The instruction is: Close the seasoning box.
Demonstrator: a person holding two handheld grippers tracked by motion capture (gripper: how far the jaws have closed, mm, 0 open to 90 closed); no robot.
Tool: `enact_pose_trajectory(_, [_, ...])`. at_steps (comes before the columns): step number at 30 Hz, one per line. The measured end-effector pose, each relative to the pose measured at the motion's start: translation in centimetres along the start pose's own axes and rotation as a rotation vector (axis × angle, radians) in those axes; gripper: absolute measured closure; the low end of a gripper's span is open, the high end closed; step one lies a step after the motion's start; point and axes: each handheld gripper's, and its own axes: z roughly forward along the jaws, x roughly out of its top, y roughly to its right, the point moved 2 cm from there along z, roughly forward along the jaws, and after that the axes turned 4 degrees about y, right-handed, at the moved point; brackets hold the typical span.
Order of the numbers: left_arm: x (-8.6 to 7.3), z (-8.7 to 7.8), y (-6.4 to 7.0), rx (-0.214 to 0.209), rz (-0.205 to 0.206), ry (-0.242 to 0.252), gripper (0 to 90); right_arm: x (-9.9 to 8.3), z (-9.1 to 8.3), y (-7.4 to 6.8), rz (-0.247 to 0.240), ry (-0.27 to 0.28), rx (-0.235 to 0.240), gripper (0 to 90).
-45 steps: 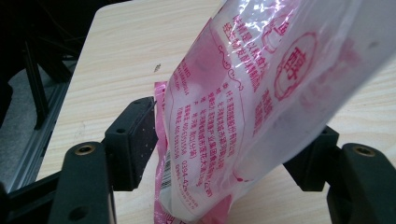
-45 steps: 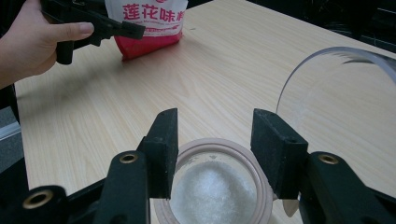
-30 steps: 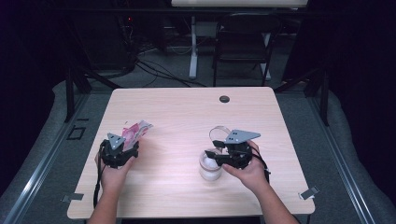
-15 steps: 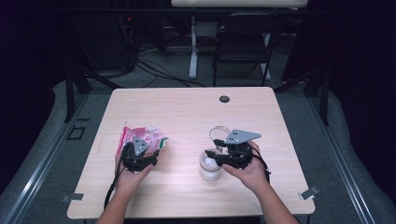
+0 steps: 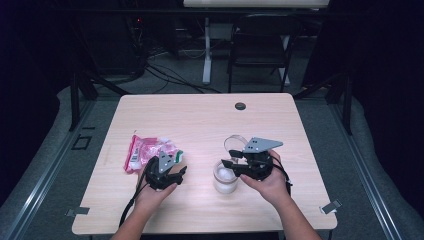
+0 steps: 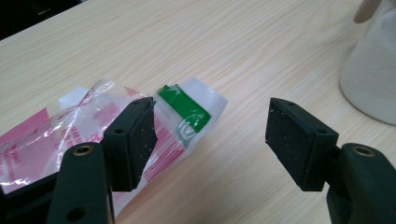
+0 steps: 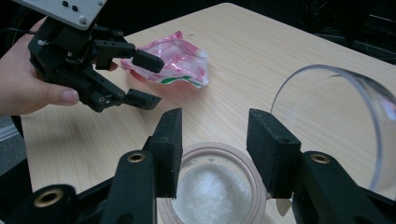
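Jaws of the left gripper (image 6: 210,135) stand wide apart over the counter (image 5: 200,120), holding nothing; one jaw overlaps the edge of a clear plastic packet (image 6: 93,126) printed in pink and red, with a green patch at its near corner. The print on the packet is too blurred to read. In the high view the left gripper (image 5: 172,172) sits just right of the packet (image 5: 147,150), which lies flat on the left half of the counter.

The right gripper (image 7: 215,140) has its jaws narrowly parted above the rim of a small round jar (image 7: 217,186) of white grains, gripping nothing. A clear lid (image 7: 336,116) stands tilted just beside the jar. In the high view the right gripper (image 5: 235,167) hovers at the jar (image 5: 224,177), well apart from the packet. A small dark disc (image 5: 240,106) lies near the far edge.
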Motion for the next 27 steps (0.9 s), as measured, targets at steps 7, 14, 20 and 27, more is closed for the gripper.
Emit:
enact_pose_trajectory(7, [0.3, -0.2, 0.5, -0.021, 0.01, 0.012, 33.8, 0.3, -0.6, 0.1, -0.002, 0.004, -0.012, 64.2])
enact_pose_trajectory(14, [0.6, -0.5, 0.5, -0.016, 0.004, 0.037, 35.0, 0.5, -1.1, 0.3, 0.0, 0.008, -0.023, 71.4])
enact_pose_trajectory(20, [0.8, -0.6, 0.4, -0.016, 0.001, 0.045, 35.0, 0.5, -1.6, 0.5, 0.006, 0.011, -0.036, 75.4])
enact_pose_trajectory(27, [1.1, -0.8, 0.4, -0.017, -0.004, 0.056, 35.2, 0.7, -2.2, 0.8, 0.008, 0.015, -0.051, 78.5])
